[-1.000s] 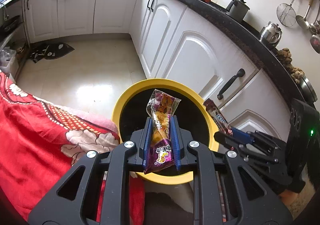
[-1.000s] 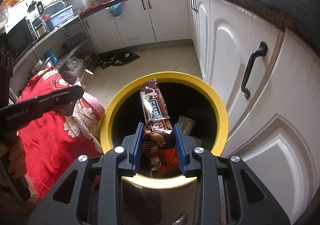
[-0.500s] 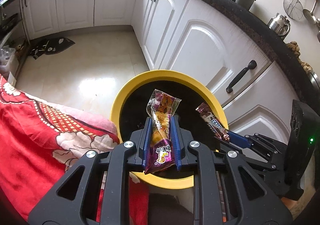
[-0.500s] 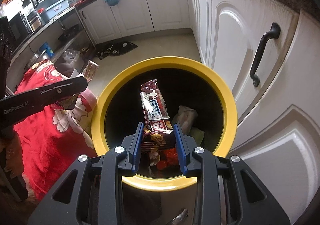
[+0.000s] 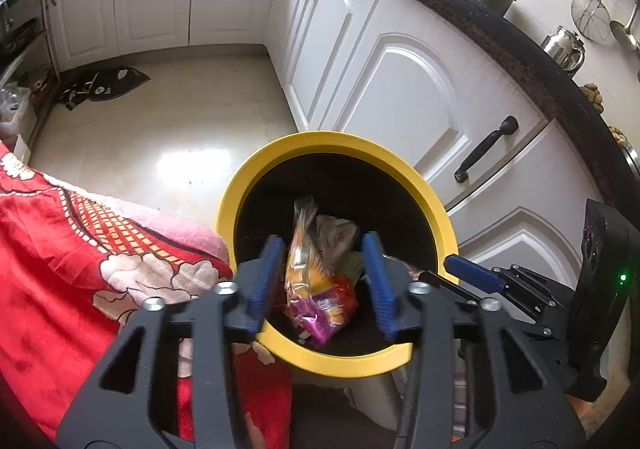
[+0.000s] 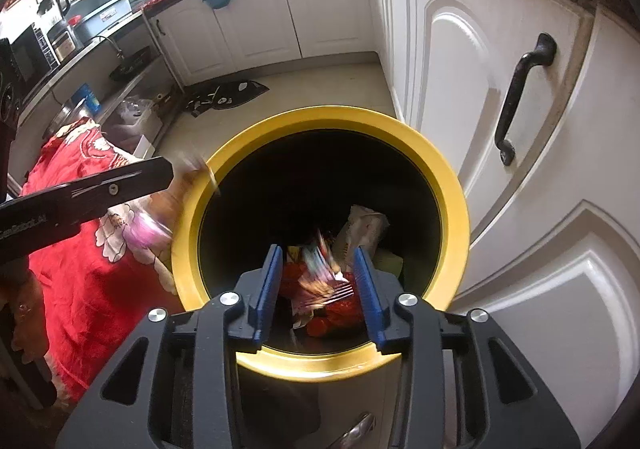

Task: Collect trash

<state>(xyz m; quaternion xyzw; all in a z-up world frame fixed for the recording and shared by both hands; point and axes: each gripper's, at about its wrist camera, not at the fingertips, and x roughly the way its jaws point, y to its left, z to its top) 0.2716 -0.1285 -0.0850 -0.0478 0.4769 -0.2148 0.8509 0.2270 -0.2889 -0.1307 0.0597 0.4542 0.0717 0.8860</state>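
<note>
- Left gripper (image 5: pixel 322 281): blue fingers (image 5: pixel 262 285) spread wide apart, grasping nothing; it hangs over the near rim of the yellow-rimmed bin (image 5: pixel 436 209).
- Purple-and-orange snack wrapper (image 5: pixel 308 281) sits in the gap between those fingers, touching neither, over the bin's dark mouth (whether mid-air or already on the pile, cannot tell).
- Right gripper (image 6: pixel 318 291): jaws likewise parted, released; poised above the same bin (image 6: pixel 456 209).
- Candy-bar wrapper (image 6: pixel 320 269) shows between its fingers as a motion-blurred streak, free of both pads, over red and pale trash (image 6: pixel 362 229) inside the bin.
- Red floral cloth (image 5: pixel 80 269) lies just left of the bin, touching its side.
- White cabinets (image 5: pixel 400 89) with a black handle (image 5: pixel 486 149) stand just right of the bin.
- Farther: dark floor mat (image 5: pixel 102 87) on pale tiles; kettles (image 5: pixel 564 47) on the black counter.
</note>
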